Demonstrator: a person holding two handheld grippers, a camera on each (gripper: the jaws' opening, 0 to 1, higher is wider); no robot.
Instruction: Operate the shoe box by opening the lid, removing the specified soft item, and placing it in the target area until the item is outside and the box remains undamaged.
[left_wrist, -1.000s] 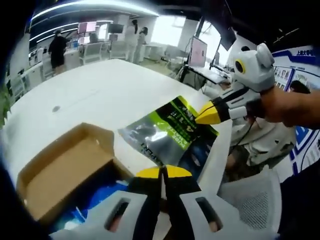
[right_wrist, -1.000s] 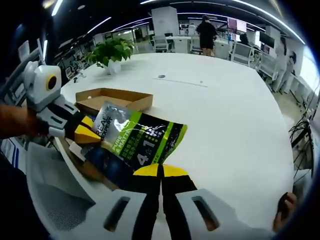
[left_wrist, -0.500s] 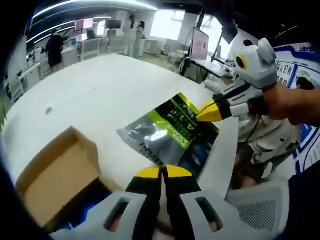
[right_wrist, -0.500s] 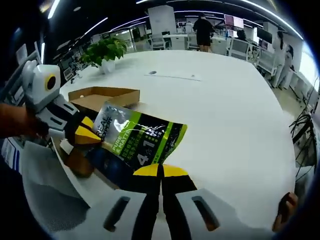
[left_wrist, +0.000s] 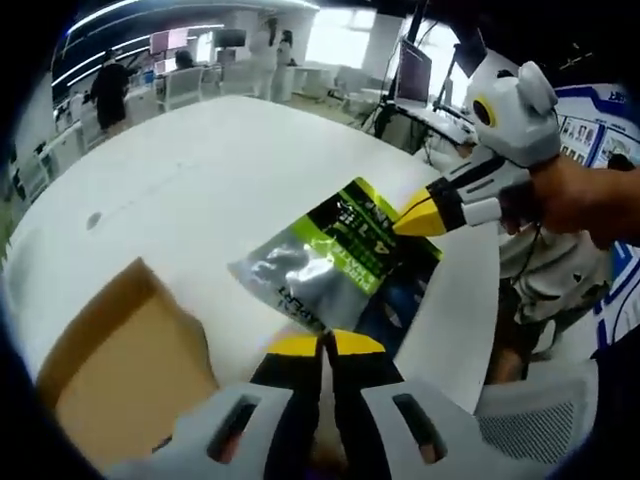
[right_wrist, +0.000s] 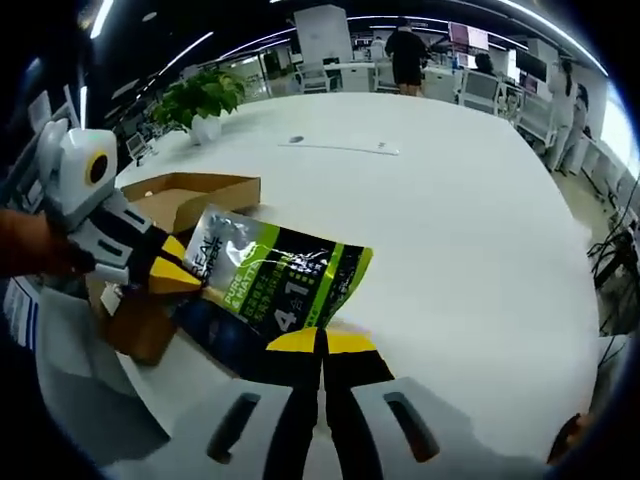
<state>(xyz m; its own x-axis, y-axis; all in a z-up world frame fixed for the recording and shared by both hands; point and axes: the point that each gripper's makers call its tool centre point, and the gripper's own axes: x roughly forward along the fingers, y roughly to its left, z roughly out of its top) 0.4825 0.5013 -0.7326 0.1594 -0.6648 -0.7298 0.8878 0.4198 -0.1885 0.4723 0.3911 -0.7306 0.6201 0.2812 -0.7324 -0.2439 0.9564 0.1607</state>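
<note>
A soft green, black and silver pouch (left_wrist: 335, 262) hangs just above the white table (left_wrist: 200, 170), stretched between both grippers. In the left gripper view my left gripper (left_wrist: 323, 345) is shut on the pouch's near dark edge. My right gripper (left_wrist: 418, 216) comes in from the right, shut on the far corner. In the right gripper view the pouch (right_wrist: 280, 280) lies ahead, with my right gripper (right_wrist: 322, 342) shut on its near edge and the left gripper (right_wrist: 180, 277) pinching its silver end. The open cardboard shoe box (left_wrist: 120, 360) (right_wrist: 190, 195) sits beside the pouch at the table's edge.
A potted plant (right_wrist: 200, 95) stands on the table (right_wrist: 450, 220) behind the box. A grey mesh chair (left_wrist: 540, 425) is close by the table's edge. People (right_wrist: 408, 55) and desks with a monitor (left_wrist: 412, 72) are far behind.
Both grippers, still shut on the pouch, have carried it further over the table. The box has slid toward the lower left of the left gripper view.
</note>
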